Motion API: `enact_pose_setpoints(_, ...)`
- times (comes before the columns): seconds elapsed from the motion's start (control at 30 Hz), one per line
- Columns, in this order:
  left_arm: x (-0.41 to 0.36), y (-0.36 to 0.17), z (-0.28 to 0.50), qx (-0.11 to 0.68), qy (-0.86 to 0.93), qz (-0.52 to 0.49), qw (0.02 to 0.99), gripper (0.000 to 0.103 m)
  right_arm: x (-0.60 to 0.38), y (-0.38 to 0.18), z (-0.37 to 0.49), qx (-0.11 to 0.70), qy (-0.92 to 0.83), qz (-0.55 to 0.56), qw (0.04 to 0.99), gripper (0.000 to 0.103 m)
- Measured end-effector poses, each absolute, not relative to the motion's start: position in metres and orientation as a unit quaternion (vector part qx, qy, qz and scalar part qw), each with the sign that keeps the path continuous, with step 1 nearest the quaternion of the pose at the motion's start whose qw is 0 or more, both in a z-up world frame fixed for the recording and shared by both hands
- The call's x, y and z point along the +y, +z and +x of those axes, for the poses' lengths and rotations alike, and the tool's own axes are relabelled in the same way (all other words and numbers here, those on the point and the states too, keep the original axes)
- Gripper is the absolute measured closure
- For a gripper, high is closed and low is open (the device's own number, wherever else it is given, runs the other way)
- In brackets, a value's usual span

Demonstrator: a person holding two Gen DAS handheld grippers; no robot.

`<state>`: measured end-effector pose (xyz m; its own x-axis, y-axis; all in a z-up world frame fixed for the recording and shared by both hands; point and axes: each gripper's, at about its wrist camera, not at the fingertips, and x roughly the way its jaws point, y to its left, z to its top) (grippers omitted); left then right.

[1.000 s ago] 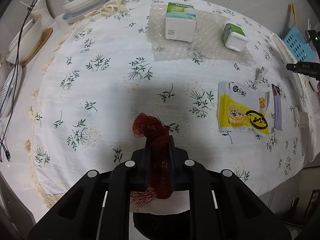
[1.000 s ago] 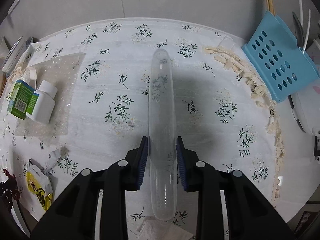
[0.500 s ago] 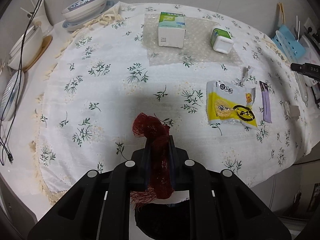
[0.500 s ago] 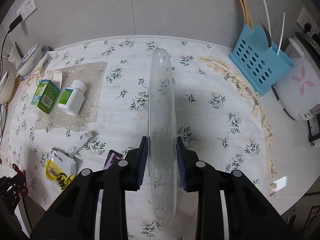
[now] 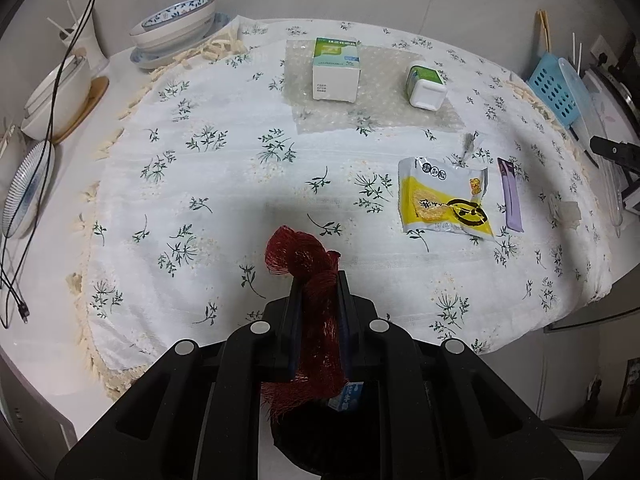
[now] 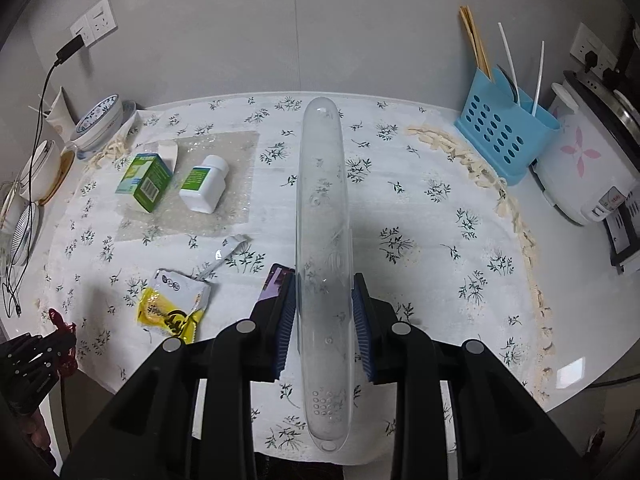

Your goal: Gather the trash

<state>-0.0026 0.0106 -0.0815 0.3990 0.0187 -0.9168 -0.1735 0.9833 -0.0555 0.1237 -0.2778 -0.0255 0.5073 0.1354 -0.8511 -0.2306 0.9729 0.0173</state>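
Broadly, one round table (image 5: 56,352) fills both views, covered by a single white tablecloth (image 5: 224,184) printed with green sprigs. On it lies one clear bubble-wrap sheet (image 5: 384,116), carrying one green-and-white carton (image 5: 335,70) and one white bottle (image 5: 426,86) with a green label, the two set apart from each other. Off the cloth to one side stand one light-blue utensil holder (image 6: 506,136) and one white rice cooker (image 6: 584,160); on the opposite side sits a stack of blue-patterned bowls (image 5: 176,28), whose exact number cannot be told. The right gripper (image 6: 326,316) is clenched on one long clear plastic lid (image 6: 322,240), which stands on edge between its blue pads and reaches far past the fingertips above the table. The left gripper (image 5: 319,300) is clamped on one wad of red mesh netting (image 5: 308,264), held over the near edge of the table, with a dark bin opening (image 5: 320,440) just below it. Loose trash on the cloth counts one yellow snack wrapper (image 5: 440,200), one purple wrapper strip (image 5: 510,196) just beside it, one torn silver scrap (image 5: 468,146) near the wrapper's top edge, and one crumpled white scrap (image 5: 566,212) towards the table's edge.
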Motion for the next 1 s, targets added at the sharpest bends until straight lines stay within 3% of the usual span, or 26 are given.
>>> enact_pose_setpoints(0.4, 0.009, -0.069, -0.028, 0.535, 0.046, -0.067, 0.841, 0.089, -0.26, -0.008, 0.058, 0.466, 0.122, -0.037, 0.875, 0.076)
enact_pose_setpoints(1.0, 0.004, -0.068, -0.067, 0.528, 0.029, -0.068, 0.846, 0.089, -0.23, -0.029, -0.008, 0.483, 0.15, -0.038, 0.862, 0.076)
